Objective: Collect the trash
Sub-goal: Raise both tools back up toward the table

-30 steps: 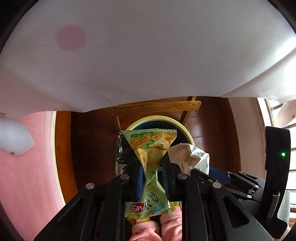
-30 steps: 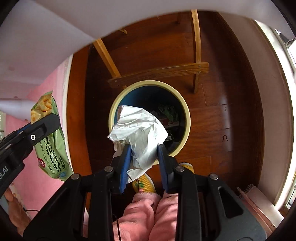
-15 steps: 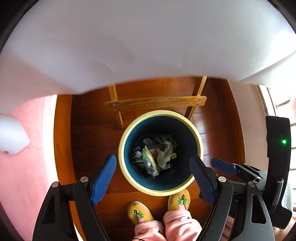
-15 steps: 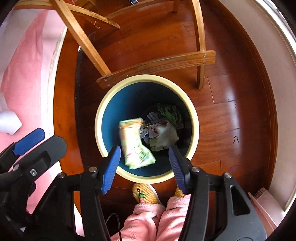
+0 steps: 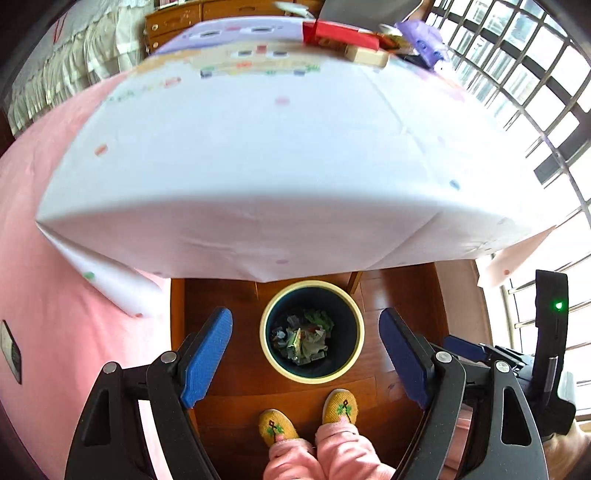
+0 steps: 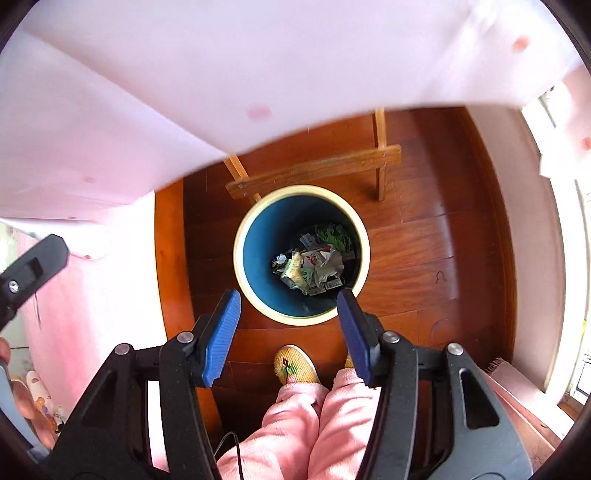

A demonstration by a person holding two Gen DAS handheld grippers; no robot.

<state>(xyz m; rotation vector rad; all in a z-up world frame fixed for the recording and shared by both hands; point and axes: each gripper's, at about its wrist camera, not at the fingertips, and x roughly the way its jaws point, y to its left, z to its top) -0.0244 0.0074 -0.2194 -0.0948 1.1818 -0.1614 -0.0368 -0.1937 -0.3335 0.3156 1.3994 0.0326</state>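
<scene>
A round bin with a cream rim [image 5: 265,347] [image 6: 239,258] and blue inside stands on the wooden floor below the table. Crumpled wrappers and paper [image 5: 301,338] [image 6: 314,264] lie at its bottom, among them a green snack wrapper [image 6: 300,275]. My left gripper [image 5: 306,325] is open and empty, high above the bin. My right gripper [image 6: 289,301] is open and empty above the bin's near rim.
A table with a white dotted cloth [image 5: 258,155] [image 6: 221,74] overhangs the bin; boxes [image 5: 343,35] sit at its far end. A wooden chair frame [image 6: 314,171] stands behind the bin. The person's yellow slippers [image 5: 277,428] are in front of it. A pink cloth [image 5: 55,295] is left.
Both grippers opened and dropped the green snack wrapper and the white crumpled paper into the bin. Both have since risen, the left one far enough to see the tabletop.
</scene>
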